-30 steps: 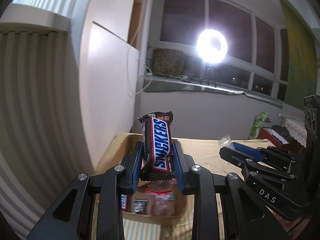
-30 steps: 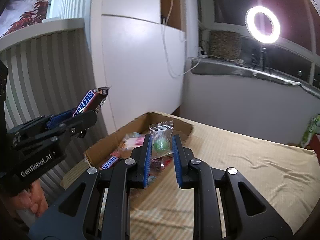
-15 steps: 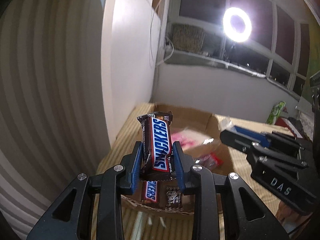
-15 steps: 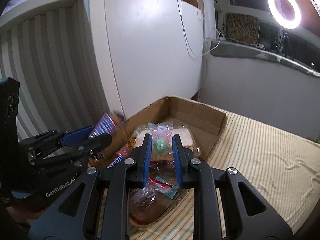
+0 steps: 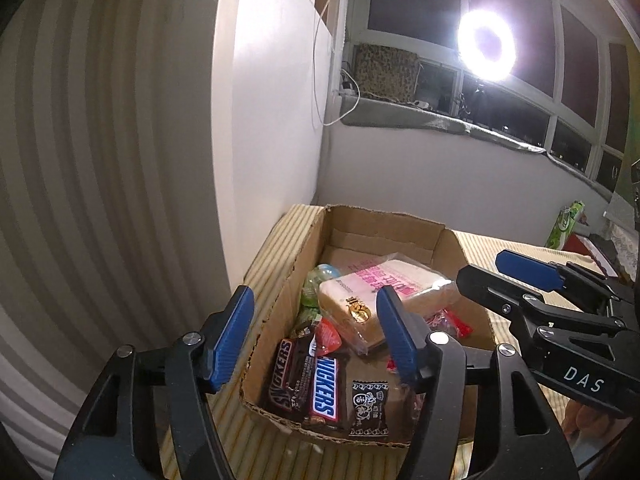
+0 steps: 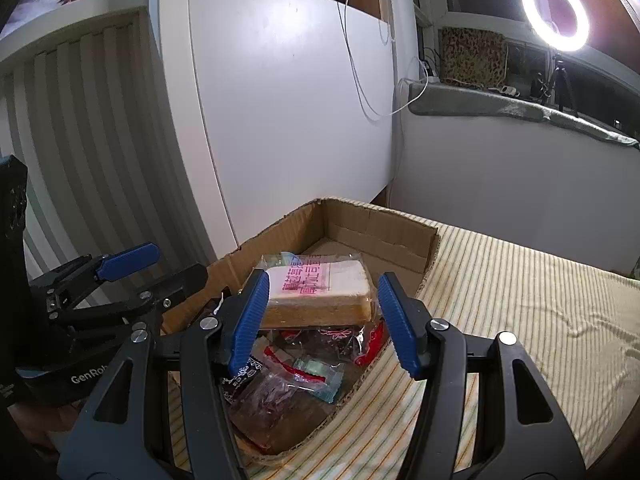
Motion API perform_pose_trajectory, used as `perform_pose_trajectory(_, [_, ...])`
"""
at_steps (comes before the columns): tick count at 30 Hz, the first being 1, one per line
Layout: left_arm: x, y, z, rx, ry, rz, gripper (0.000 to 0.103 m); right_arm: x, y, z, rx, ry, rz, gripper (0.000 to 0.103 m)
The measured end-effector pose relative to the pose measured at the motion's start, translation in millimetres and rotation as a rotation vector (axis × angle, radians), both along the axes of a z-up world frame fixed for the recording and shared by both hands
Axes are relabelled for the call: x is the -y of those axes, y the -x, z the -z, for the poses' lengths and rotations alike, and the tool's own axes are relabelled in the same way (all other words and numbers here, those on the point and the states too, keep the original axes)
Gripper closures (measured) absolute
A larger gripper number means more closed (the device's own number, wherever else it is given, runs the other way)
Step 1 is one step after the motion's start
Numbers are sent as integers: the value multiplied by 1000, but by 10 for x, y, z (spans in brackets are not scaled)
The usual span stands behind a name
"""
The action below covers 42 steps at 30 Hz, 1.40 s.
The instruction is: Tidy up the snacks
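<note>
A cardboard box (image 5: 384, 226) (image 6: 380, 224) full of snacks sits on a striped cover. My left gripper (image 5: 316, 320) hovers over its near left corner, jaws opening, nothing between them. Below it lie two Snickers bars (image 5: 318, 386), a black-wrapped sweet (image 5: 368, 404) and green candies (image 5: 322, 276) by the left wall. My right gripper (image 6: 324, 308) hangs over the box's near side, jaws opening and holding nothing. Beyond its pads sits a wrapped sandwich (image 6: 316, 292) (image 5: 380, 292) on top of the pile. Each view shows the other gripper: right gripper (image 5: 480, 267), left gripper (image 6: 178, 262).
The box stands in the corner against a white cabinet (image 6: 288, 120) and a ribbed wall (image 5: 100, 200). The striped cover (image 6: 520, 320) stretches to the right. A ring light (image 5: 486, 46) glares from the window sill. A green packet (image 5: 566, 226) stands far right.
Both grippers came down over the box and opened. The Snickers bar has left the left gripper and lies in the box; the green candy is gone from the right gripper.
</note>
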<state>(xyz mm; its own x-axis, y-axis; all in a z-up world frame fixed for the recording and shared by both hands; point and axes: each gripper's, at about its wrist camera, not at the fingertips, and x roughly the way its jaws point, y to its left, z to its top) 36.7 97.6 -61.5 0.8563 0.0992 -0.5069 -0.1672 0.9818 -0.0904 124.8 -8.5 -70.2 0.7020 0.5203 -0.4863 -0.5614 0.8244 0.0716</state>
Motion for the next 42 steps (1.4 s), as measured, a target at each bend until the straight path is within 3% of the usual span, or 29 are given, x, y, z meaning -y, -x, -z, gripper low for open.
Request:
perform_pose_trajectory(3, [2, 17, -58, 13, -7, -4, 38, 74, 68, -69, 21, -19, 22, 23])
perform_pose_trajectory(9, [66, 140, -192, 43, -20, 3, 36, 285, 230, -188, 58, -45, 64, 17])
perform_pose_trajectory(30, [890, 327, -405, 88, -119, 150, 29, 1403, 622, -236, 90, -133, 255, 11])
perform_pose_trajectory(42, [1199, 310, -460, 98, -145, 212, 26, 1798, 825, -250, 108, -147, 334, 11])
